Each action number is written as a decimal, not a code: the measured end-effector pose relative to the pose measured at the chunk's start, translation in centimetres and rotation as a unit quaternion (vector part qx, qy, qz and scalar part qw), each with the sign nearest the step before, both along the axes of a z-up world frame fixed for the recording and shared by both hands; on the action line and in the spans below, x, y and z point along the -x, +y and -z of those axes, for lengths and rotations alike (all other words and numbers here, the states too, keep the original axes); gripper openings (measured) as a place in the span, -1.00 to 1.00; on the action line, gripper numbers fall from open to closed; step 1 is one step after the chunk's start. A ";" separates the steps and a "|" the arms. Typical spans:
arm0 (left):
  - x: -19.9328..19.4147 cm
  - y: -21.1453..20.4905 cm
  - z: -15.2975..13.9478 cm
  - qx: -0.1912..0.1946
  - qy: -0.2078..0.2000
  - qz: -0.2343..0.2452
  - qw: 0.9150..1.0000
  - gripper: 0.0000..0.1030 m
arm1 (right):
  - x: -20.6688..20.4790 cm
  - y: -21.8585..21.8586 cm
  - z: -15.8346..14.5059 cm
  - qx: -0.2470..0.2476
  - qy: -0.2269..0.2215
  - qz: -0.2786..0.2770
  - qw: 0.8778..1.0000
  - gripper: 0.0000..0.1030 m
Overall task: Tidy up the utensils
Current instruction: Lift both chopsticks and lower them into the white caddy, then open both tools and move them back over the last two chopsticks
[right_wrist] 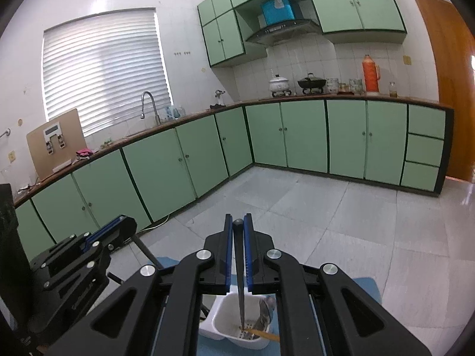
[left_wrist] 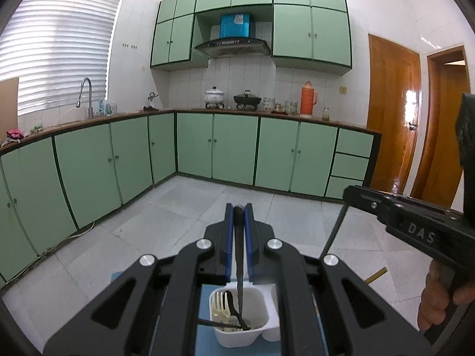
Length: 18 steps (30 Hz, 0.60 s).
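My left gripper (left_wrist: 238, 207) is shut on a black chopstick (left_wrist: 239, 255) that points down into a white utensil holder (left_wrist: 240, 335). That compartment holds a cream plastic fork (left_wrist: 221, 302) and a black utensil (left_wrist: 237, 311). My right gripper (right_wrist: 238, 218) is shut on another black chopstick (right_wrist: 240, 273) whose tip reaches the slotted bottom of the holder's compartment (right_wrist: 234, 323), beside a wooden chopstick (right_wrist: 264, 334) and a metal utensil (right_wrist: 264, 311). The right gripper's body also shows in the left wrist view (left_wrist: 415, 222); the left gripper's body shows at the left of the right wrist view (right_wrist: 89, 252).
The holder stands on a blue mat (left_wrist: 204, 326). Behind are a grey tiled floor (right_wrist: 341, 222), green cabinets (left_wrist: 234, 145) and a countertop with pots and an orange thermos (left_wrist: 308, 98). A wooden door (left_wrist: 392, 112) stands on the right.
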State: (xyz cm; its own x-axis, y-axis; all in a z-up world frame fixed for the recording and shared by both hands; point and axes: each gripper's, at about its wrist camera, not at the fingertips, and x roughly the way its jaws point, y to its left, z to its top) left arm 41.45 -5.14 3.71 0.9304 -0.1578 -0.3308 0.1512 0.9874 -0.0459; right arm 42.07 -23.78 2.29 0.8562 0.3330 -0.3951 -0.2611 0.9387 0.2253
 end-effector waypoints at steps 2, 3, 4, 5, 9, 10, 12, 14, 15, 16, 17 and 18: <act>-0.2 0.2 0.7 0.001 0.008 -0.002 1.000 -0.88 | 0.1 -0.2 0.7 -0.001 0.005 0.002 1.000 -0.86; -0.3 0.3 1.0 0.001 0.010 -0.003 1.000 -0.88 | 0.0 -0.3 1.0 -0.002 0.007 0.003 1.000 -0.86; -0.4 0.3 1.3 0.001 0.012 -0.003 1.000 -0.88 | -0.1 -0.3 1.3 -0.002 0.010 0.003 1.000 -0.86; -0.4 0.4 1.6 -0.001 0.015 -0.005 1.000 -0.88 | -0.1 -0.3 1.6 -0.002 0.013 0.004 1.000 -0.86; -0.8 0.4 2.7 -0.007 0.028 -0.007 1.000 -0.88 | -0.2 -0.1 2.6 0.002 0.024 0.008 1.000 -0.86; -0.9 0.5 2.9 -0.007 0.032 -0.008 0.999 -0.88 | -0.2 0.0 2.8 0.003 0.027 0.009 1.000 -0.86; -0.9 0.5 3.4 -0.009 0.038 -0.007 0.999 -0.88 | -0.2 0.1 3.3 0.004 0.032 0.009 0.999 -0.86; -0.8 0.6 3.6 -0.013 0.035 -0.011 0.999 -0.87 | 0.0 0.1 3.7 0.005 0.034 0.013 0.999 -0.86; -0.8 0.7 3.6 -0.014 0.034 -0.010 0.999 -0.87 | 0.1 0.1 3.7 0.007 0.032 0.017 0.999 -0.86; -0.8 0.6 3.5 -0.014 0.035 -0.010 0.999 -0.87 | 0.2 0.1 3.7 0.007 0.032 0.018 0.999 -0.86; -0.7 0.7 3.5 -0.013 0.036 -0.010 0.999 -0.87 | 0.2 0.1 3.7 0.006 0.034 0.017 0.999 -0.86; -0.7 0.7 3.5 -0.013 0.037 -0.011 0.999 -0.87 | 0.3 0.0 3.6 0.007 0.036 0.018 0.999 -0.86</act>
